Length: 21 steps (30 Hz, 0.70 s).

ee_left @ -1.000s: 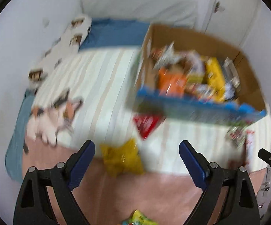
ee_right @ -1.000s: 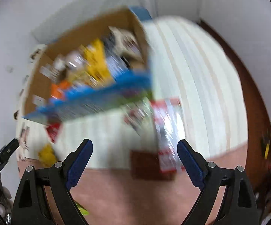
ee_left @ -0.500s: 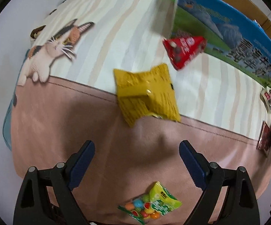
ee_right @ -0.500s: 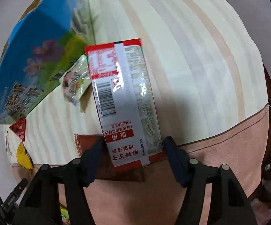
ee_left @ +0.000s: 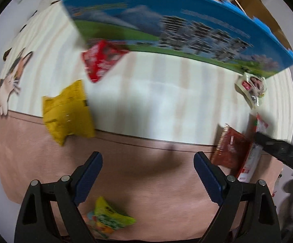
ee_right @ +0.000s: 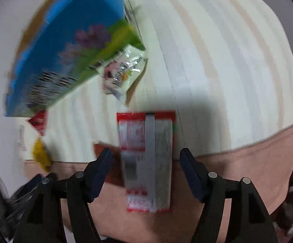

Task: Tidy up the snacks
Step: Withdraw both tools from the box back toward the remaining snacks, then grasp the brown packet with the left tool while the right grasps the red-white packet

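On the bed: snack packs lie loose on a striped sheet (ee_left: 166, 93) with a pink band along its edge
Box: a big cardboard box (ee_left: 166, 20) with a blue and green picture on its side sits at the far part of the bed, with snacks inside at its top
Left gripper (ee_left: 148, 172): its fingers are spread wide over the pink band, with nothing between them
Right gripper (ee_right: 145, 168): its fingers are opening, and a long red and silver snack pack (ee_right: 148, 162) lies between them; the pads do not look pressed on it
Long pack: it lies flat across the line where stripes meet pink, and it overlaps a dark red-brown pack (ee_left: 232, 147)
Yellow pack (ee_left: 67, 113): on the same line, far over to the left
Red pack (ee_left: 99, 60): touching the front of the box near its left corner
Small white pack (ee_left: 251, 89): by the right corner of the box
Green candy bag (ee_left: 110, 218): on the pink band, just beside the left finger
Cat picture (ee_left: 10, 81): printed on the sheet, far left
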{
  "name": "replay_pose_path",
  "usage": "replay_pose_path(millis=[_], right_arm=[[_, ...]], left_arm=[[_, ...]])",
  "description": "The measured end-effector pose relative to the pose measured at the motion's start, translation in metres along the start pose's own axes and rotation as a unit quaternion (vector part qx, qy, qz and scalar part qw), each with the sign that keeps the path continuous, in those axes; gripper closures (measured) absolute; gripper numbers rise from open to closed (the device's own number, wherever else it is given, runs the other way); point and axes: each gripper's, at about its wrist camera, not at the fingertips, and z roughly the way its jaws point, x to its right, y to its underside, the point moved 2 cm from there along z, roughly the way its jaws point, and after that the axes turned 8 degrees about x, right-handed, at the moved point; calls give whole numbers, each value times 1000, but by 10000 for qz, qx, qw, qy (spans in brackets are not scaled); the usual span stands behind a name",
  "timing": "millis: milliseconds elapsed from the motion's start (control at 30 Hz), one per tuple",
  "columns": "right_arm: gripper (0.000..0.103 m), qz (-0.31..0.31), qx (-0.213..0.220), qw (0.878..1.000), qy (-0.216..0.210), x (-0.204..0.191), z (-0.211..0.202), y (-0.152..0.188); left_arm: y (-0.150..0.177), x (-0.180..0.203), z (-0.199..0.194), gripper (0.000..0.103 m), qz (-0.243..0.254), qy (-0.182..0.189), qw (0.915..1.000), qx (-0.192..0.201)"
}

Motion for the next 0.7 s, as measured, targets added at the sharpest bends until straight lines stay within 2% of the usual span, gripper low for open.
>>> replay_pose_path(millis=[100,133,167,267,400,500,533,600,633,700], right_arm=[[34,-82,166,9997,131,-2,2,4],[47,-116,240,9996,118,1,-2,6],[50,-146,282,9995,90,3,-5,7],[51,-264,426,9983,289,23,-18,11],[51,-499,605,9943,717,53,-34,6],[49,-308,576,9954,702,77,-39,4],[44,-162,521,9966,612,84,-38,4],[41,167,450,9977,474,97,-37,5],[39,305,452,9977,391,102,-37,6],[34,554,477,9969,287,112,-39,10]], left_arm=[[-1,20,4,11,19,43,9998,-196],[0,26,6,11,-16,69,9996,-282],[1,32,7,11,-40,91,9994,-345],[3,47,17,11,-207,250,9976,-614],[13,74,32,11,-626,776,9888,-1110],[24,100,46,11,-1031,1267,9733,-1614],[25,109,51,11,-1217,1478,9655,-1768],[24,121,60,11,-1569,1674,9530,-1976],[22,125,65,11,-1840,1824,9440,-2042],[25,128,75,11,-2240,1839,9328,-2142]])
